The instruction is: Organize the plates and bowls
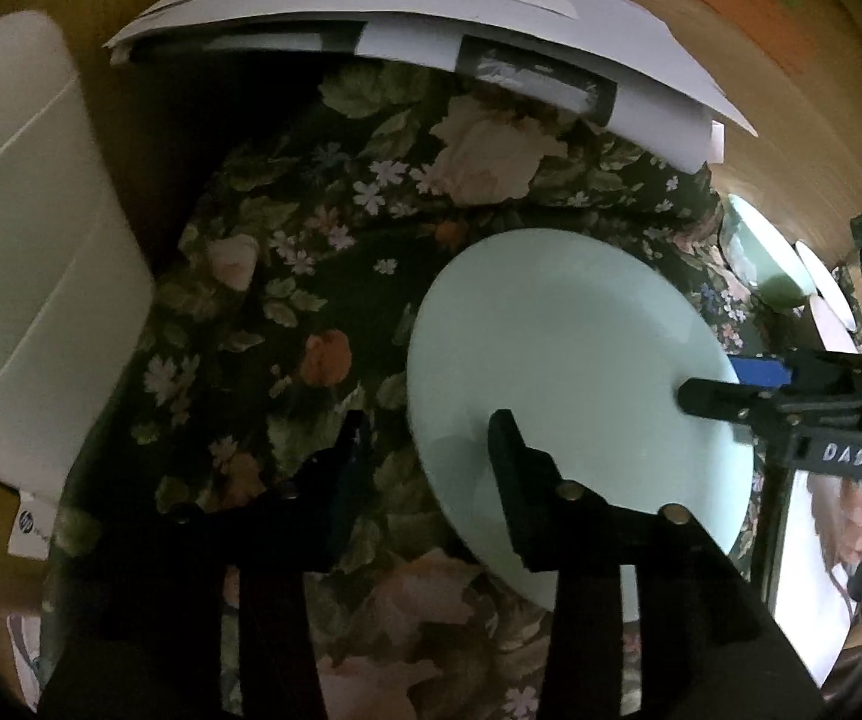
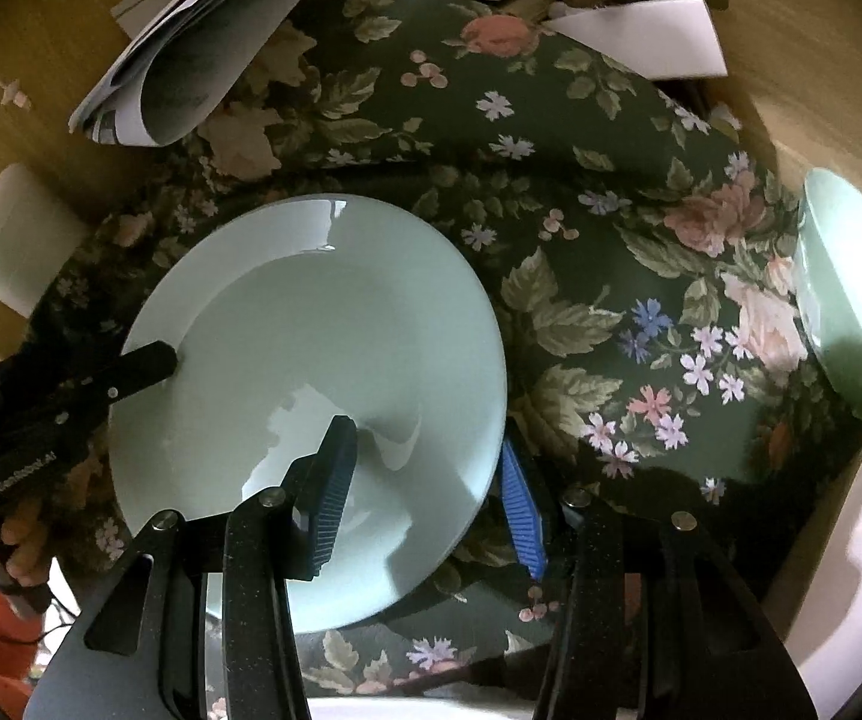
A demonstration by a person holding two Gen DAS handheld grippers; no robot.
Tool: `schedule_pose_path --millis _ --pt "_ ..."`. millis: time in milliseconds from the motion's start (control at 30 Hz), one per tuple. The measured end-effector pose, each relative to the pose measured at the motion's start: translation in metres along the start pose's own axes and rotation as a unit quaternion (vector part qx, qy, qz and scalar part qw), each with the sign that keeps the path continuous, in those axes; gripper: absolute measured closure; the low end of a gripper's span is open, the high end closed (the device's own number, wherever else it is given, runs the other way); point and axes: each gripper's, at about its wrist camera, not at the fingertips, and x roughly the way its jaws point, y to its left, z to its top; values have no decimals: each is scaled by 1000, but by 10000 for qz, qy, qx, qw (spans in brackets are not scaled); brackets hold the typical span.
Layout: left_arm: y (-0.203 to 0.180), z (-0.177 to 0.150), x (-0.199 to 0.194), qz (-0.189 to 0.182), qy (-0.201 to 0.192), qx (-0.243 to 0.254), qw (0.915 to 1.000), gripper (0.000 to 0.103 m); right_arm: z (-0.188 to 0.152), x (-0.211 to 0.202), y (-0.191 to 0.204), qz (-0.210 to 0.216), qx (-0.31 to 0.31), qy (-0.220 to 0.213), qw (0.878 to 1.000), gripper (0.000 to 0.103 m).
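Observation:
A pale green plate (image 1: 574, 360) (image 2: 311, 312) sits tilted over the dark floral cloth (image 2: 580, 192), held up at one edge. My right gripper (image 2: 425, 438) is shut on its rim, with one finger on the upper face and the blue pad (image 2: 520, 498) against the edge. In the left wrist view this gripper's upper finger (image 1: 718, 399) reaches in from the right. My left gripper (image 1: 431, 420) straddles the opposite rim. Its right finger lies on the plate, while a strip of cloth shows between its left finger (image 1: 353, 456) and the edge. A green bowl (image 1: 772, 264) (image 2: 844, 294) stands farther right.
White papers (image 1: 431, 12) (image 2: 203, 48) overhang the far side of the cloth. A white container (image 1: 29, 252) (image 2: 17, 228) stands at the left and another white object (image 2: 850, 540) at the near right. A hand with an orange sleeve (image 2: 23, 540) holds the left gripper. Wooden tabletop (image 1: 790, 138) surrounds the cloth.

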Motion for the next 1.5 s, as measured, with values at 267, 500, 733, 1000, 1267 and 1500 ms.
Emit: schedule_pose_path --millis 267,500,733,1000,1267,1500 --pt "-2 3 5 -207 47 -77 9997 71 4 9 -10 82 110 -45 9999 73" --pt "-2 0 1 -282 18 -234 9993 71 -1 -1 -6 127 204 -212 9995 74" --pt "-5 -2 -28 -379 -202 -181 9989 71 -4 -26 -6 176 276 -469 9984 74" --pt "-10 -2 -54 -559 -366 -138 9977 71 -6 -57 -14 163 370 -730 9965 74" --pt "-21 -11 -68 -710 -396 -57 9967 71 -13 -89 -23 104 430 -928 9947 74" --pt "-36 -18 -84 -811 -507 57 9954 71 -39 -104 -12 -4 504 -1082 9928 74"
